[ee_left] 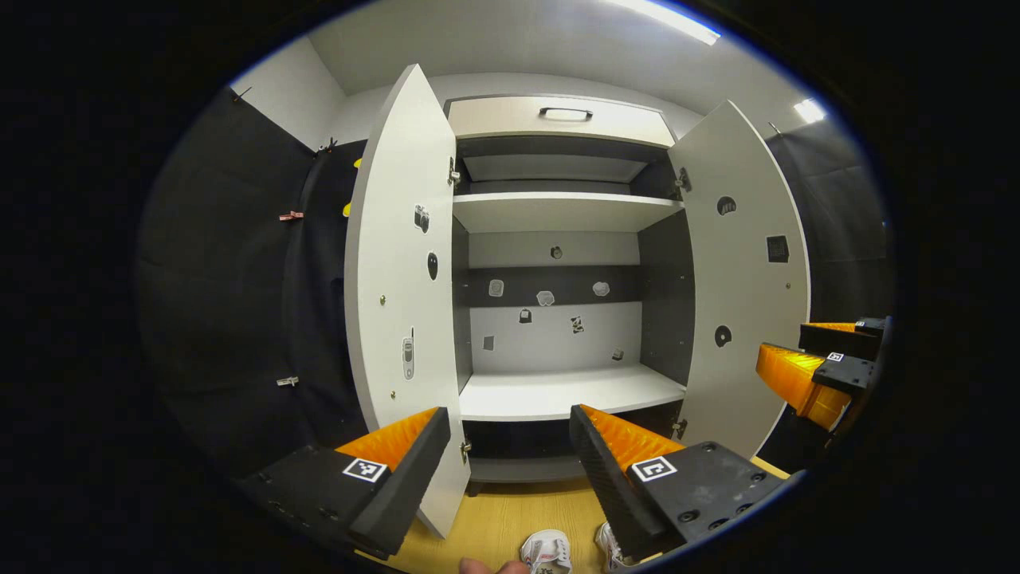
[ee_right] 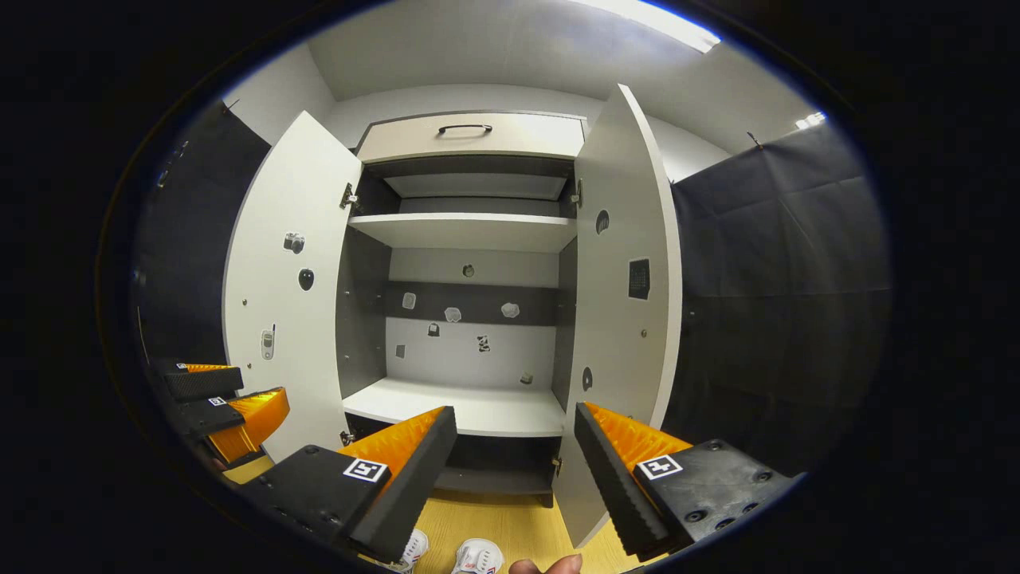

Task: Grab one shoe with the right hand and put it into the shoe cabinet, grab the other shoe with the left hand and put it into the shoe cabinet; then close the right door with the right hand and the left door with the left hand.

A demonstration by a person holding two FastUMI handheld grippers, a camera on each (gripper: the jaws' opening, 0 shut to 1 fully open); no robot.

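below, both shoes (ee_right: 476, 556) sit on the floor under the gaping left tongs (ee_left: 510, 462) and right tongs (ee_right: 514, 466).

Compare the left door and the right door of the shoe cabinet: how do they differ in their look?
The left door carries a camera sticker, a dark oval and a phone sticker; the right door carries dark round marks and a dark square one. In the right gripper view, the left door shows its broad inner face, while the right door is seen more edge-on. Both doors are pale grey, stand open, and hang on hinges beside the empty shelves.
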